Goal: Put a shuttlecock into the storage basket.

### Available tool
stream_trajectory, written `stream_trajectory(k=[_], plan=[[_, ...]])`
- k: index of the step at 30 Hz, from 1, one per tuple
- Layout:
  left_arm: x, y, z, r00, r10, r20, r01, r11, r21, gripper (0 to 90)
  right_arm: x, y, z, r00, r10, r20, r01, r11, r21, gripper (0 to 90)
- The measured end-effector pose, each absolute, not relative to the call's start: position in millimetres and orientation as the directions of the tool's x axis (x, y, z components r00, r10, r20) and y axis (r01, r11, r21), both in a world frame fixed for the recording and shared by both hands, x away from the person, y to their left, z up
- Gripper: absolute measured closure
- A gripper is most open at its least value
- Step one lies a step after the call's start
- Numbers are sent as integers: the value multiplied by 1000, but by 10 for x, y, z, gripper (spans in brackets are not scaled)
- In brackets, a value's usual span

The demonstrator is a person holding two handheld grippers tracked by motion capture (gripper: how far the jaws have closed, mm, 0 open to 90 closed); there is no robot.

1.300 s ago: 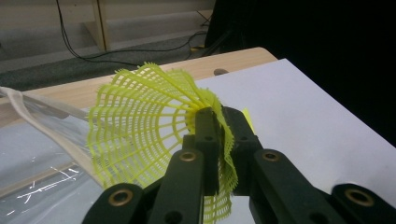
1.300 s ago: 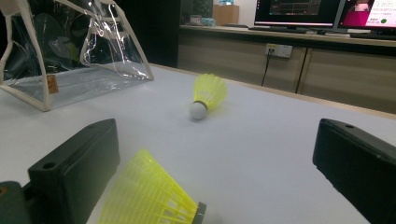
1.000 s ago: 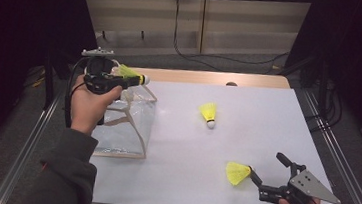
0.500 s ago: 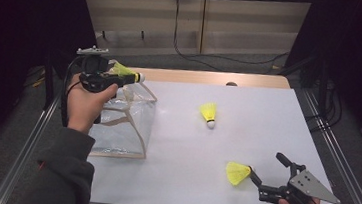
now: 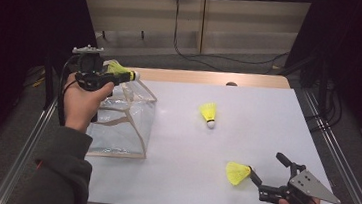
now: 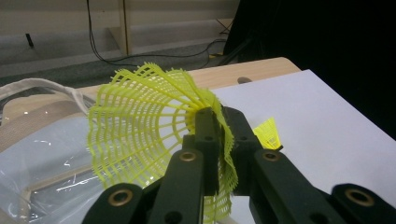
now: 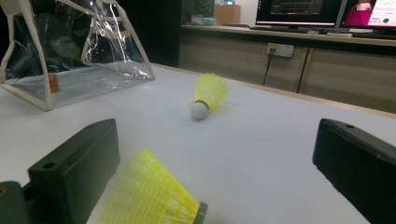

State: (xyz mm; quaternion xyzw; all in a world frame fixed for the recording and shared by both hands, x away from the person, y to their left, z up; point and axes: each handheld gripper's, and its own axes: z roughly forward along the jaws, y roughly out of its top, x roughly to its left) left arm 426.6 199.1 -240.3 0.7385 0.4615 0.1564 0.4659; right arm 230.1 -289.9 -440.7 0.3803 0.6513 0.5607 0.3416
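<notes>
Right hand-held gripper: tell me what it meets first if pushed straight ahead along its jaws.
Probably the yellow shuttlecock lying just ahead of the open right hand-held gripper, toward its left jaw; a second shuttlecock lies farther on. Depth is hard to judge.

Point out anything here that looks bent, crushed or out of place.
The yellow shuttlecock held in the left gripper looks deformed: the jaws pinch its mesh skirt flat on one side, so the rim buckles. The clear bag leans and sags. The two other shuttlecocks lie tipped on the table, undamaged.
</notes>
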Motion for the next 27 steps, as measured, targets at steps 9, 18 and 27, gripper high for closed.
stream_trajectory(k=[9, 18, 27], plan=[[4305, 2045, -2431, 501, 840, -207, 541, -117, 833, 857, 2301, -2900, -4407, -477, 879, -19, 112, 82, 990, 6], [4329, 2129, -2429, 477, 853, -210, 541, -97, 835, 857, 2302, -2899, -4409, -477, 879, -16, 113, 79, 990, 6], [4370, 2206, -2437, 452, 867, -211, 546, -82, 834, 857, 2301, -2900, -4407, -476, 880, -17, 113, 80, 990, 6]])
